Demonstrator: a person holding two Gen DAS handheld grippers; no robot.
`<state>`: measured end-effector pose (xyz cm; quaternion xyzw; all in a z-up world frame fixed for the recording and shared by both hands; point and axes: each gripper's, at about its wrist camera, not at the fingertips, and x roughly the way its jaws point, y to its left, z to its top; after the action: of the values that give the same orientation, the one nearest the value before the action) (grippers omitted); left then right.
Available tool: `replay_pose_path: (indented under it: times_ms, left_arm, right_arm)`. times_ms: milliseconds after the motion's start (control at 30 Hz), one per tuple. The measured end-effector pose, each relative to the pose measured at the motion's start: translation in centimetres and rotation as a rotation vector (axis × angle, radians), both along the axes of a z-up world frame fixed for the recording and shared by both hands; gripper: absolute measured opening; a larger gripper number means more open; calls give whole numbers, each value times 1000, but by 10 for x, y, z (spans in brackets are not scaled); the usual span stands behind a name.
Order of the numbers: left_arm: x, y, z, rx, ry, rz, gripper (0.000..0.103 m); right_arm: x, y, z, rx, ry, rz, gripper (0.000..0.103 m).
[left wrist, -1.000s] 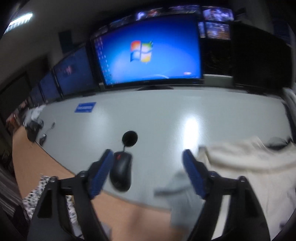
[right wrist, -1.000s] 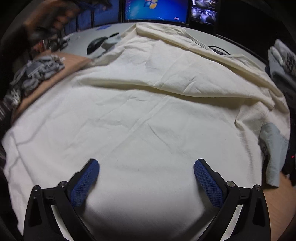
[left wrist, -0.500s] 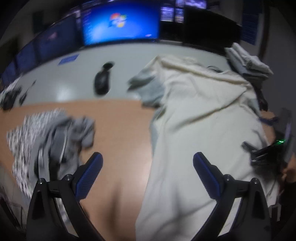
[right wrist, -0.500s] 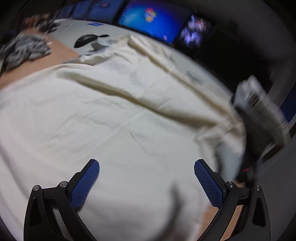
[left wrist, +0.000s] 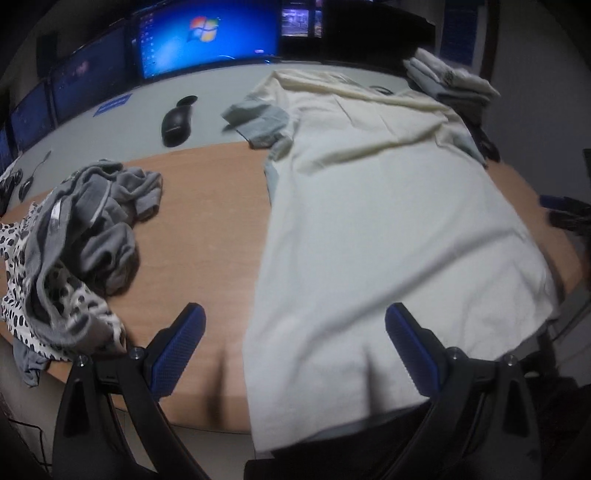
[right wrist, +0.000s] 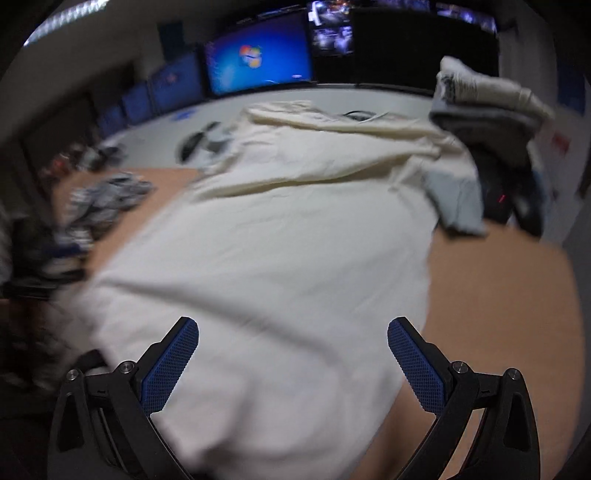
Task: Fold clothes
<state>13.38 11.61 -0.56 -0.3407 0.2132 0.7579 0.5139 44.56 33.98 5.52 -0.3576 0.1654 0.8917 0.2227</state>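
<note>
A cream shirt lies spread flat on the wooden table, its hem hanging over the near edge and its grey sleeves out to the sides. The left gripper hovers over the shirt's left hem corner, jaws wide, holding nothing — the right gripper does the same over the hem's right part. A heap of grey and spotted clothes sits well to the left, a folded stack at the far right, near a black mouse and monitors.

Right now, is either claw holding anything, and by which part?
Nothing is held: left claw and right claw both gape above the cream shirt.
</note>
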Motion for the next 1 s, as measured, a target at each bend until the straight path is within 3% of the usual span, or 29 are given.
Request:
replay_pose_path:
  times_ms: [167, 267, 400, 500, 567, 633, 667, 733, 767, 833, 1000]
  left_arm:
    - [14, -11, -19, -57, 64, -71, 99]
    - [18, -15, -24, -66, 73, -96, 99]
    - [22, -21, -30, -77, 85, -130, 99]
    - [26, -21, -37, -102, 88, -154, 99]
    - [30, -19, -43, -112, 88, -163, 99]
    - [33, -18, -50, -130, 98, -159, 99]
    - [35, -18, -53, -133, 118, -158, 99]
    - [37, -19, -54, -135, 133, -155, 101]
    - [37, -20, -55, -137, 135, -153, 101]
    - [37, -20, -55, -137, 136, -150, 101]
    - [32, -25, -56, -129, 110, -135, 101]
  right_arm:
    - [20, -53, -29, 48, -133, -15, 103]
    - [34, -73, -45, 8, -107, -15, 103]
    - [47, -98, -52, 42, -80, 15, 103]
    - [42, -106, -58, 86, -116, 22, 103]
    - [35, -107, -66, 129, -171, 35, 94]
    - [30, -109, -74, 136, -212, 51, 75]
    - [29, -111, -77, 160, -240, 56, 72]
    - [27, -117, -78, 248, -292, 55, 45]
    - [29, -115, -77, 254, -303, 41, 40]
    - [38, -104, -73, 207, -293, 15, 17]
    - [61, -85, -65, 108, -260, -68, 12]
